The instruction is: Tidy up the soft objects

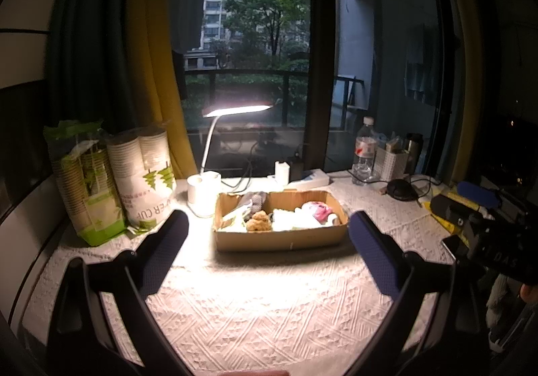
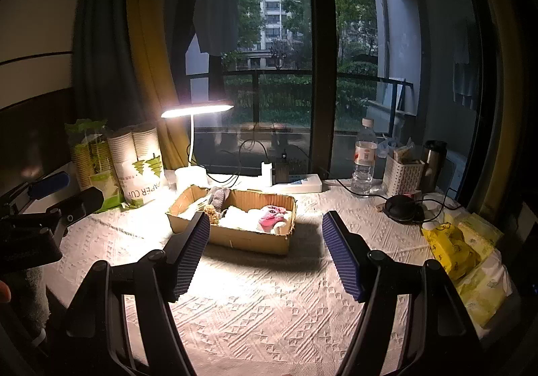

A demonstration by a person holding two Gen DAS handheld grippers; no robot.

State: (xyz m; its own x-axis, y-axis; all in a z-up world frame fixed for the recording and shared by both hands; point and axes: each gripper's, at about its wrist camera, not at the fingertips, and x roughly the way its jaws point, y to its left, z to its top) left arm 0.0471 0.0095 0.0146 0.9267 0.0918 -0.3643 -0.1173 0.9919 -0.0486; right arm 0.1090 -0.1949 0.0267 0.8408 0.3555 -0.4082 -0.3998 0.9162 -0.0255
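soft toys in cardboard box (image 1: 282,240) under lit lamp (image 1: 235,109), left claw (image 1: 267,228) wide and empty, right claw (image 2: 265,241) wide and empty

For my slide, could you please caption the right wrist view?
Open right gripper facing a cardboard box of soft items under a desk lamp.

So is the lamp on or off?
On. The desk lamp has a glowing head, and it throws a bright patch on the tablecloth around the cardboard box.
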